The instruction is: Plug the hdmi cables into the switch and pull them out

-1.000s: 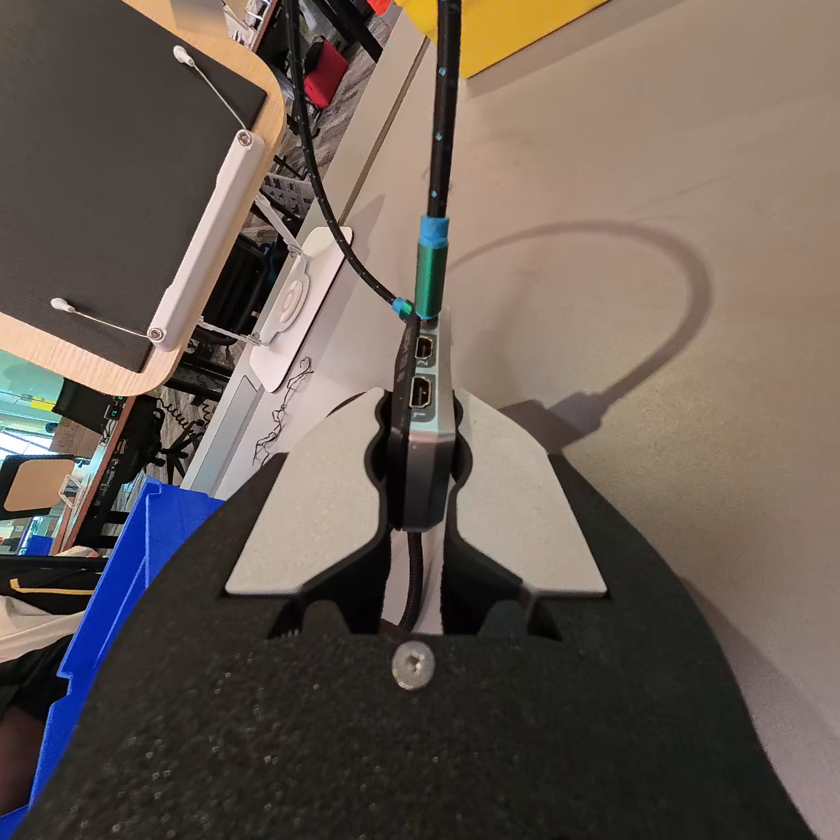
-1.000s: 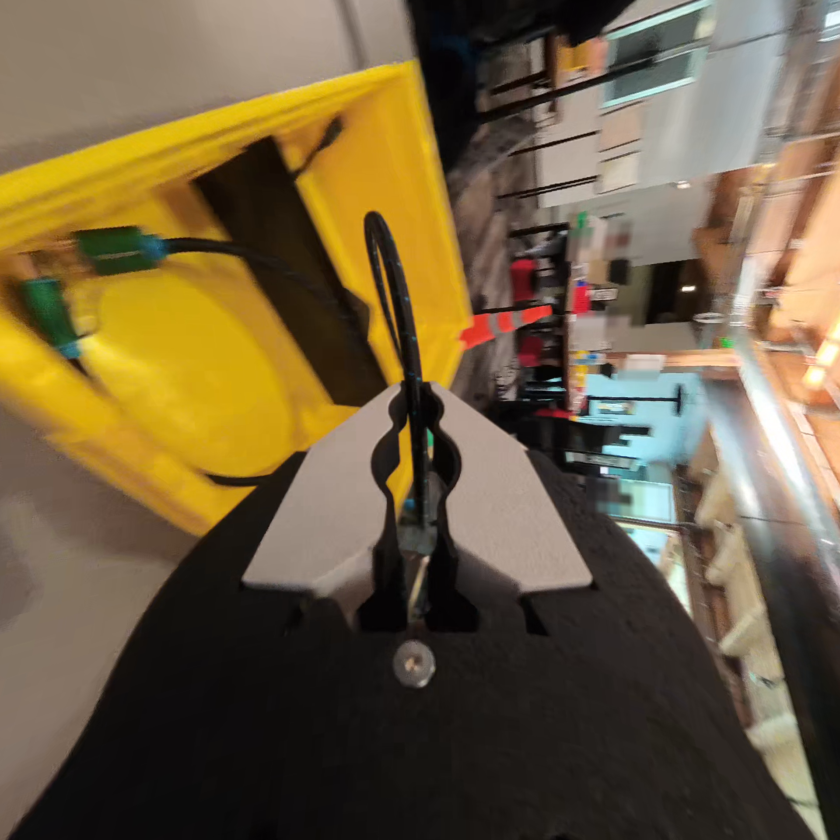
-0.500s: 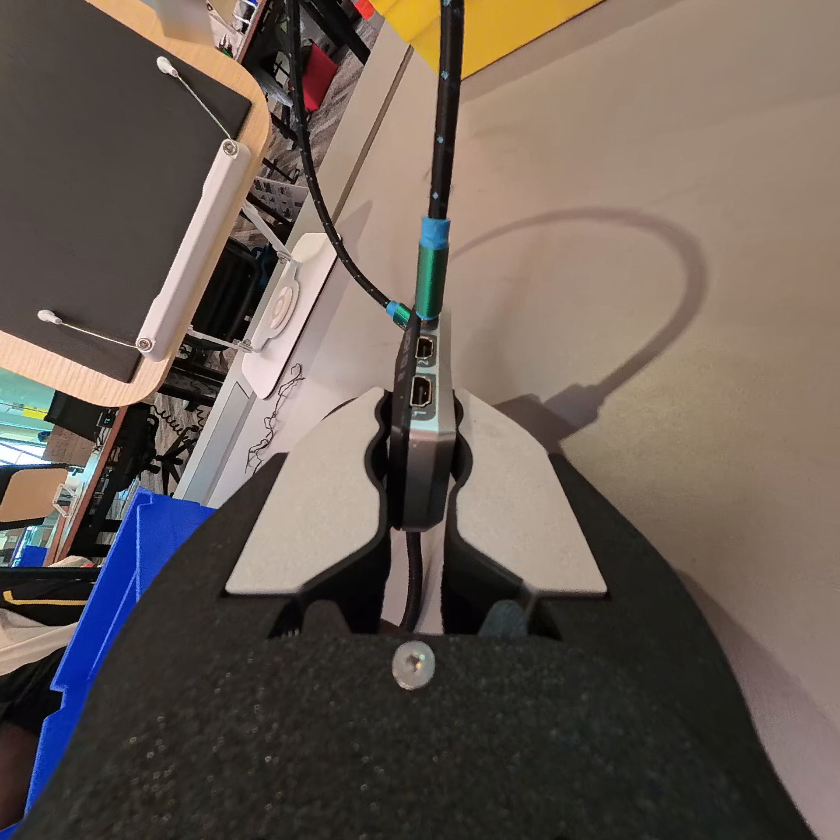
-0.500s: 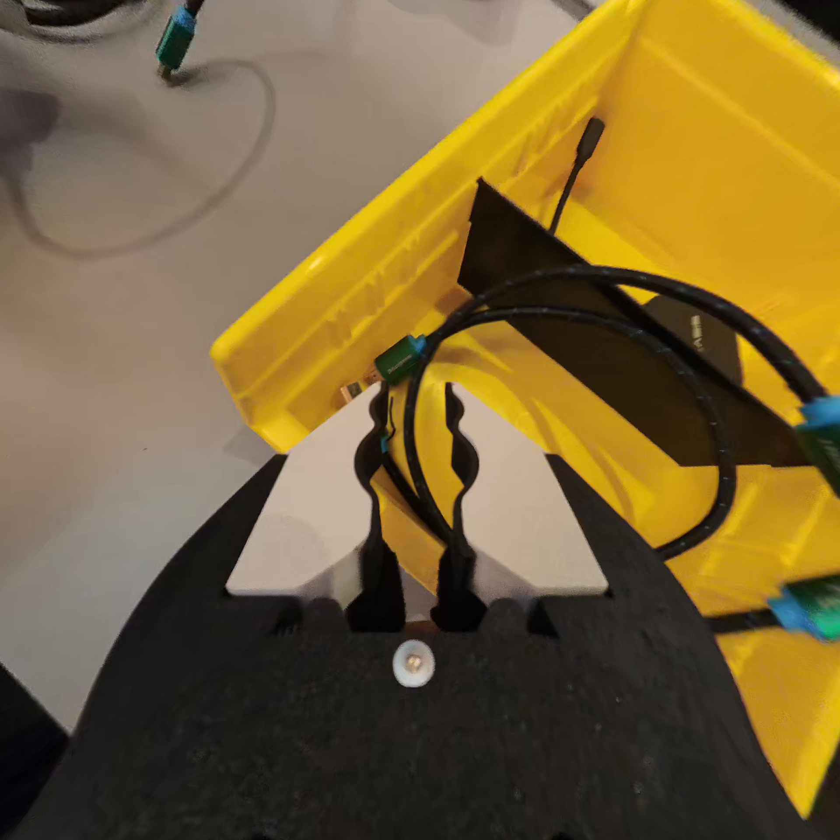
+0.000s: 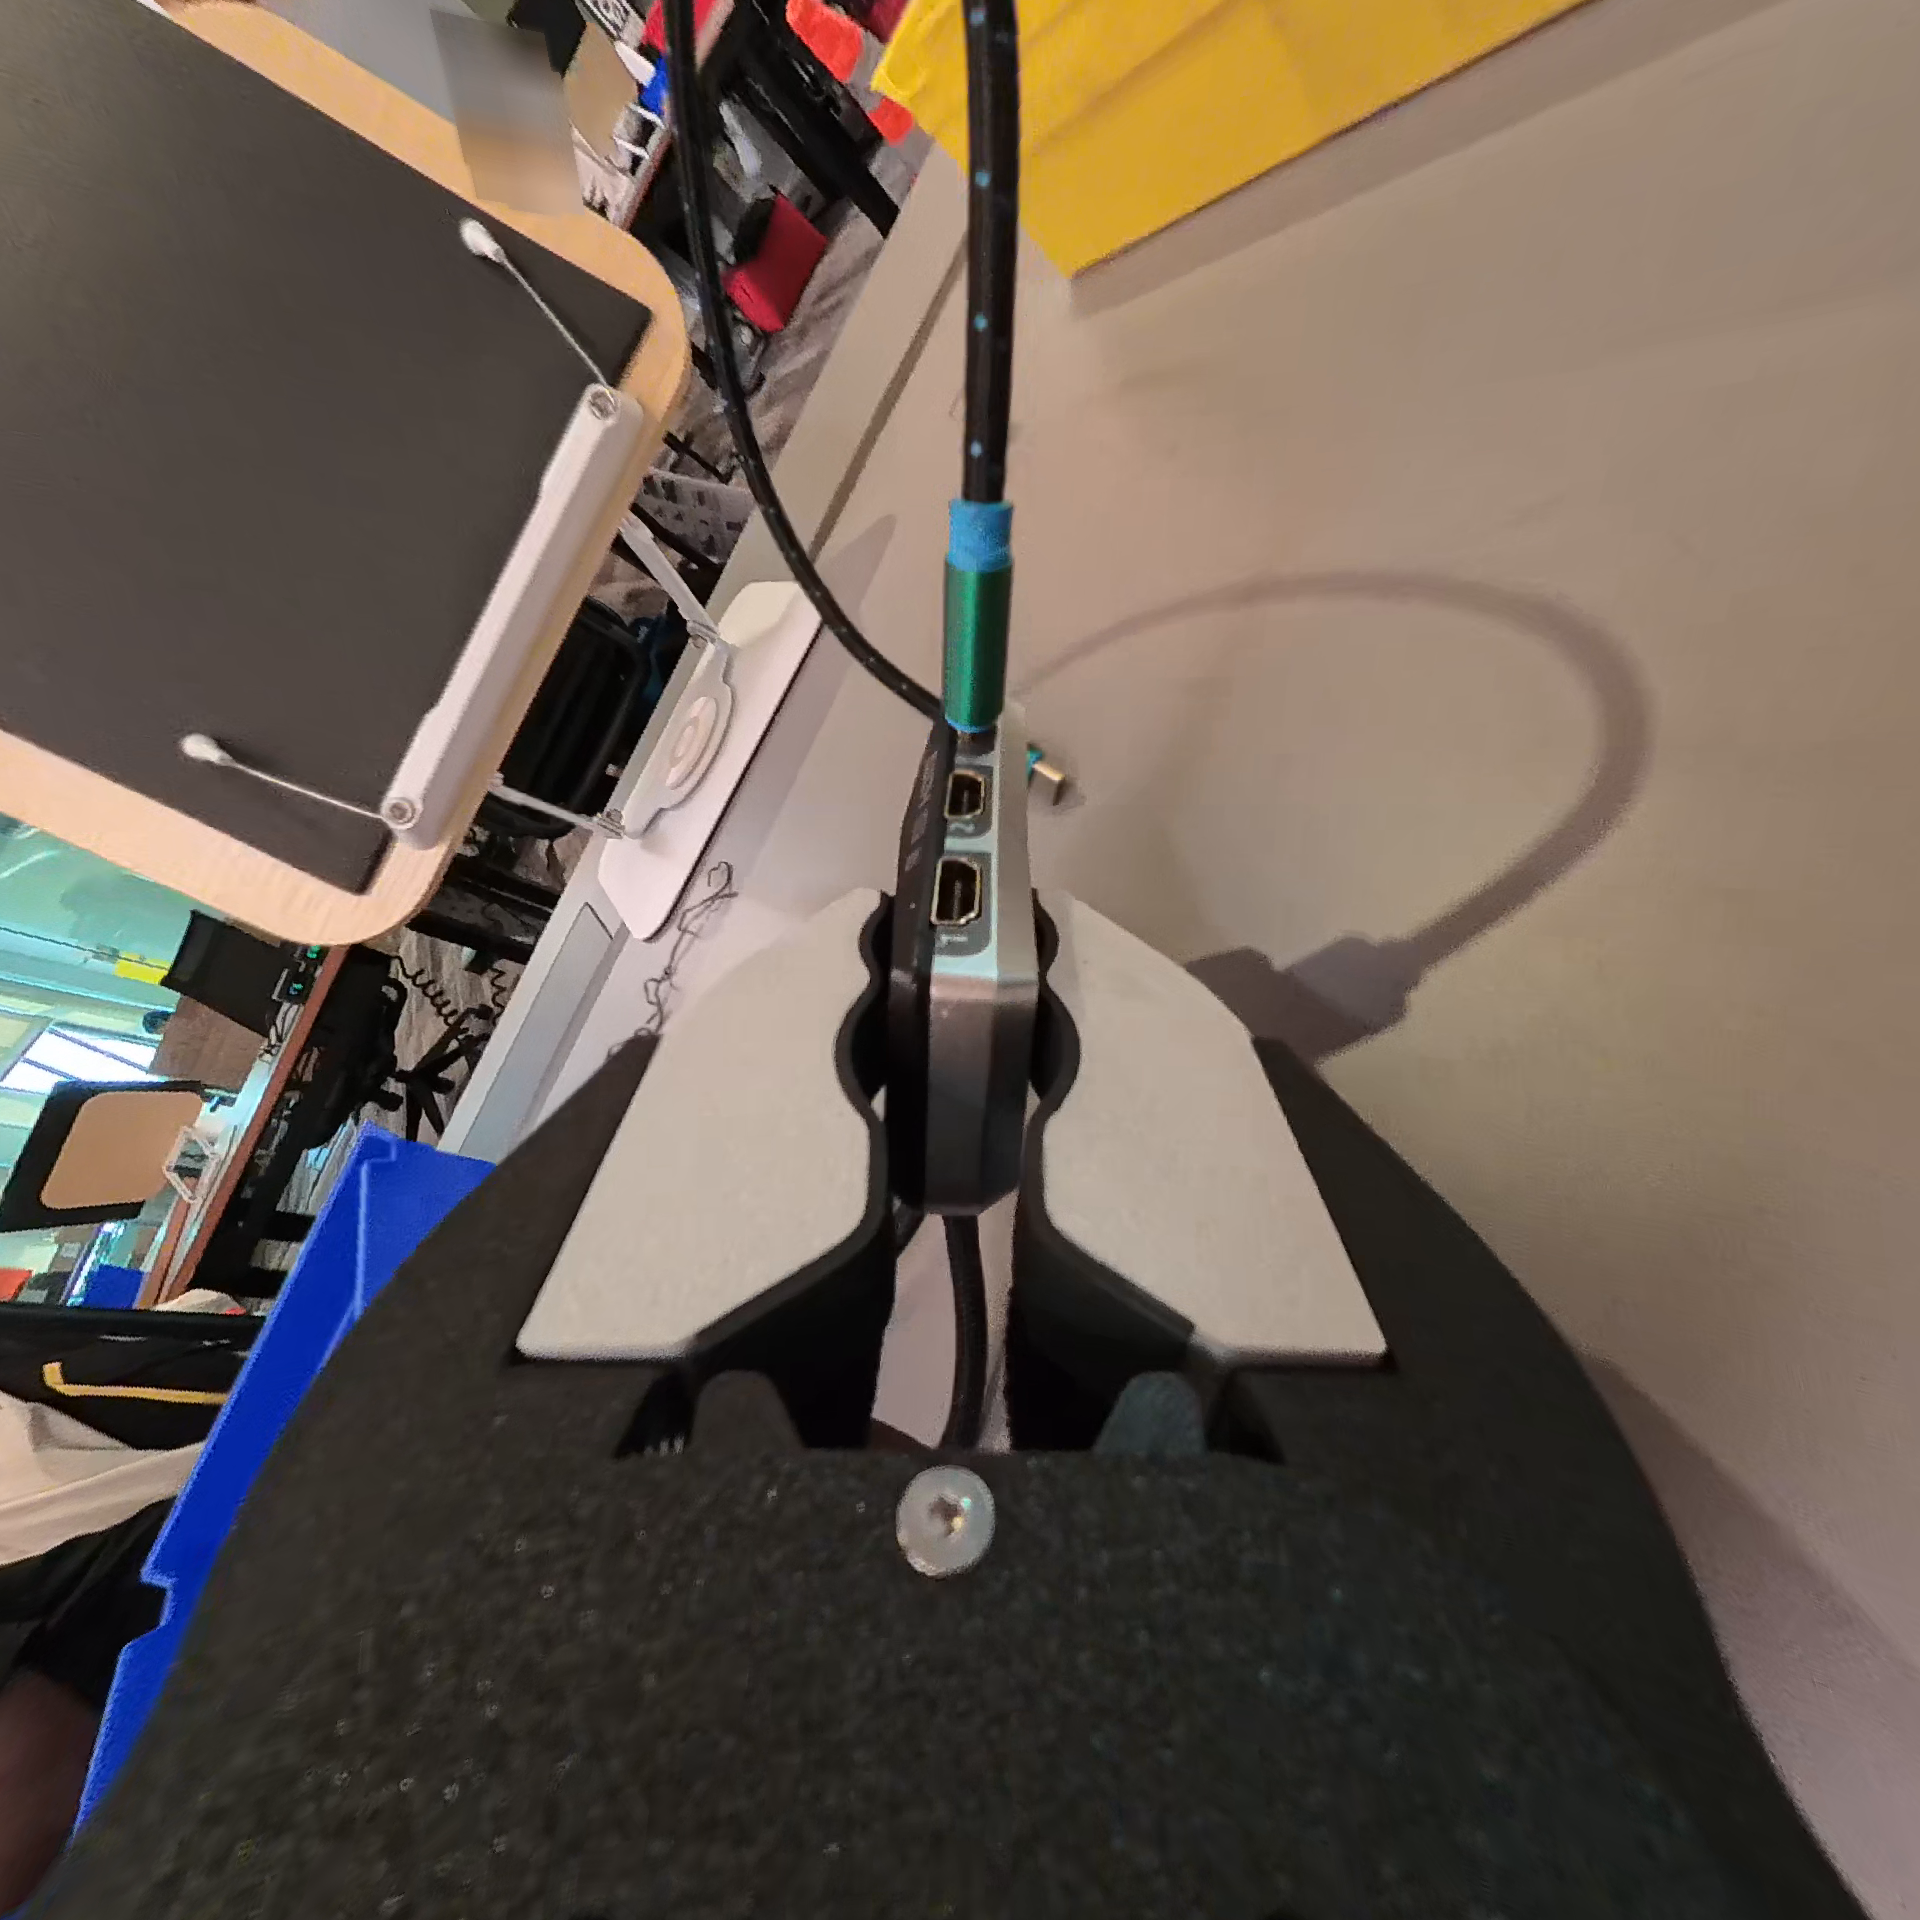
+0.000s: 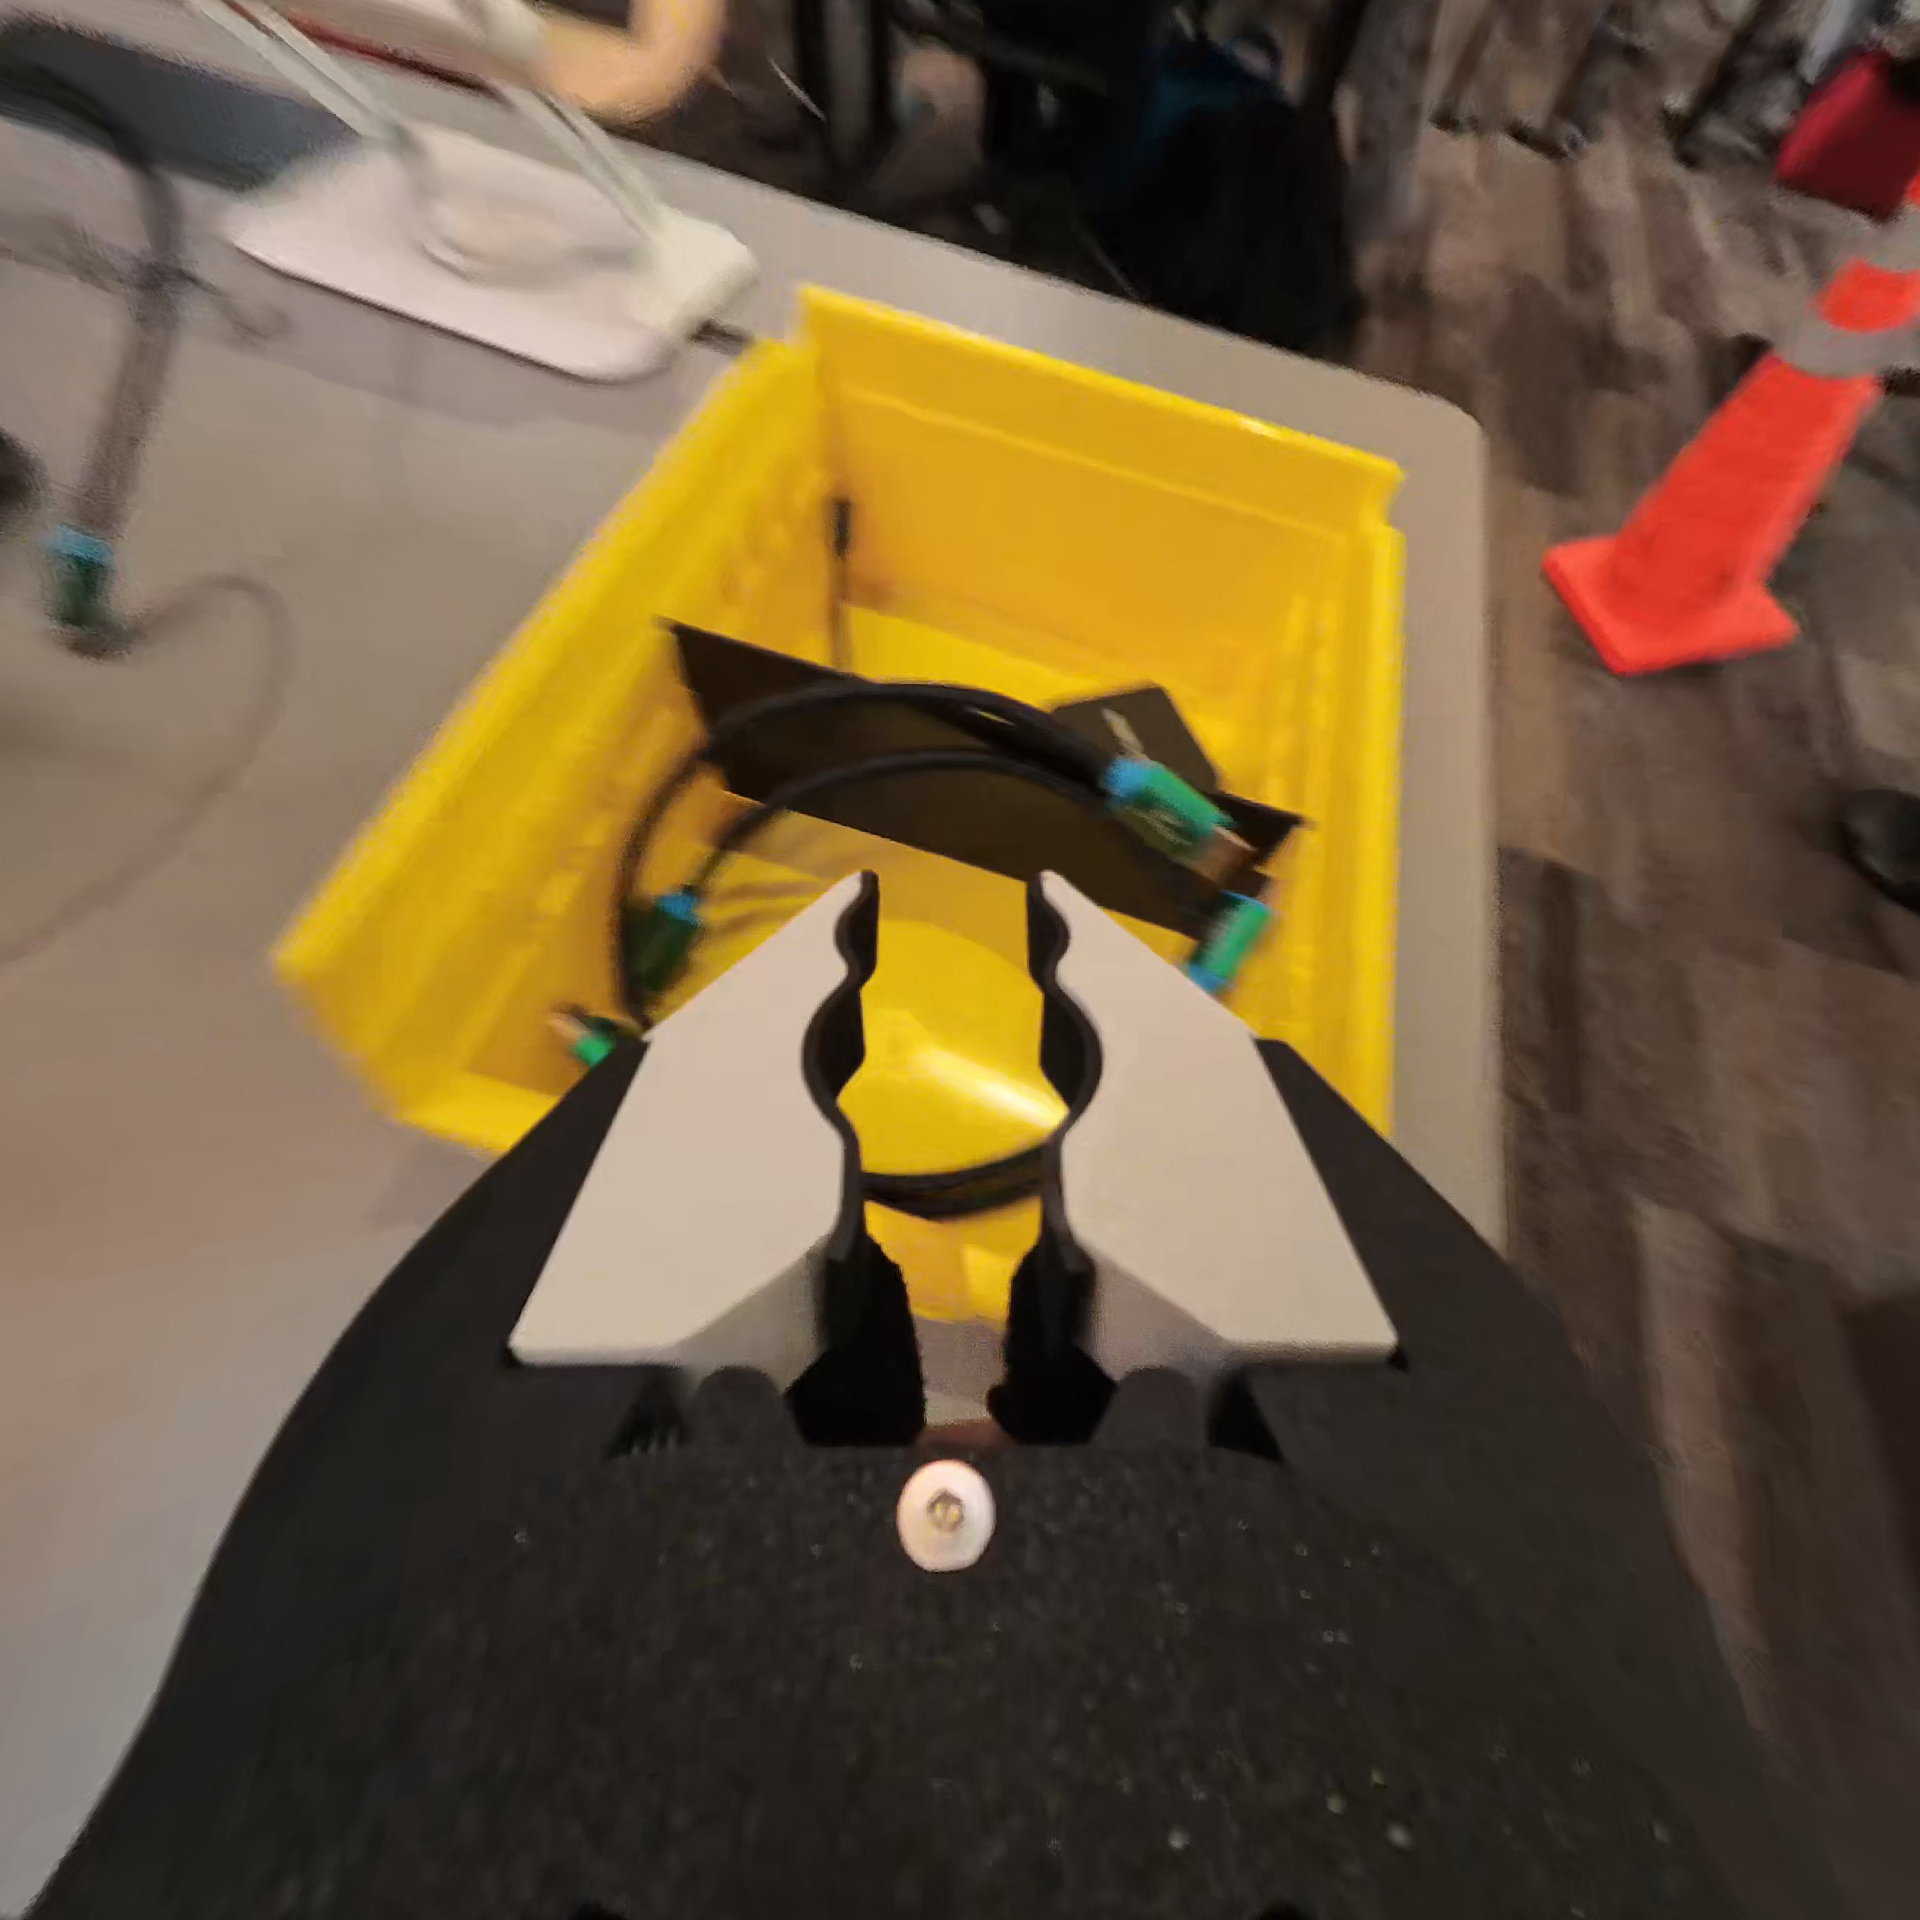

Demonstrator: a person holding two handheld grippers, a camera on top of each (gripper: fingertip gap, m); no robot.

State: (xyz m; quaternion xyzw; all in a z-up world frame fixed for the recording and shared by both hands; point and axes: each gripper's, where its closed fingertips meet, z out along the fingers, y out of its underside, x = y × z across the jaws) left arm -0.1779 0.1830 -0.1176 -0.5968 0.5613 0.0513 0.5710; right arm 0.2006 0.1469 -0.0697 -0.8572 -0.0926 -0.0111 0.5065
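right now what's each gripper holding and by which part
The left gripper clamps the HDMI switch by its flat sides at the near end. The right gripper is open over the yellow bin, holding nothing.

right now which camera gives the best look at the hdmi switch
The left wrist view. The switch sits sharp and close, clamped edge-up between the left gripper jaws, two empty ports facing the camera and a green plug in its far end. The right wrist view shows only a blurred glimpse of that plug at its left edge.
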